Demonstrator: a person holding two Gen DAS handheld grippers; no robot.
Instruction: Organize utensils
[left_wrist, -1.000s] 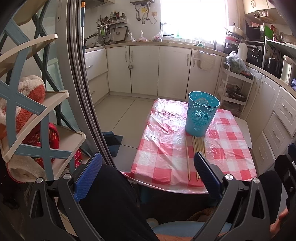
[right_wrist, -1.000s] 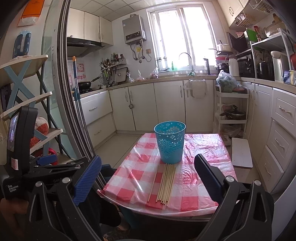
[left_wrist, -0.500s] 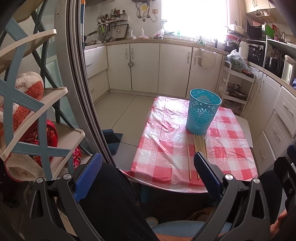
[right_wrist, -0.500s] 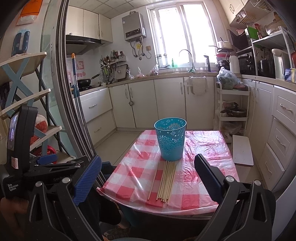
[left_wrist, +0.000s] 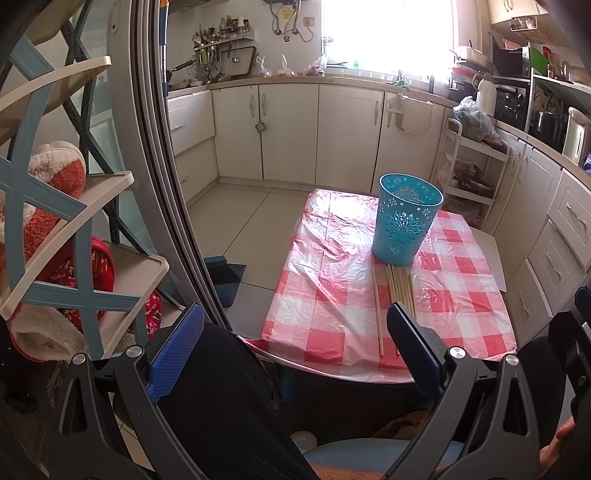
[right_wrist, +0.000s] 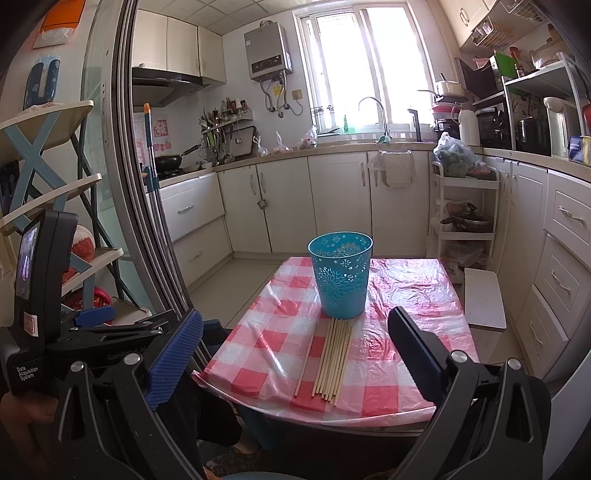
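Standing upright at the centre of the right wrist view, a turquoise perforated plastic basket (right_wrist: 340, 275) rests on the far half of a small surface covered with a red-and-white checked plastic cloth (right_wrist: 402, 373). A bundle of pale wooden chopsticks (right_wrist: 334, 358) lies flat on the cloth just in front of the basket, far ends at or against its base, near ends toward the near edge. One chopstick lies slightly apart on the left side of the bundle.

Right gripper (right_wrist: 295, 354): released, blue-padded jaws spread wide, nothing between them, held short of the surface at lower frame.

Left gripper (left_wrist: 295, 347): likewise released and empty, jaws wide apart at lower frame. In its view the basket (left_wrist: 406, 225) sits right of centre and the chopsticks (left_wrist: 399, 291) lie below it, partly hidden by the right jaw.

A dark-clothed leg (left_wrist: 229, 398) of the person fills the lower middle of the left wrist view. Cream kitchen cabinets (right_wrist: 332, 199) line the background, and a cream-and-blue shelf rack (left_wrist: 55, 229) occupies the left edge.
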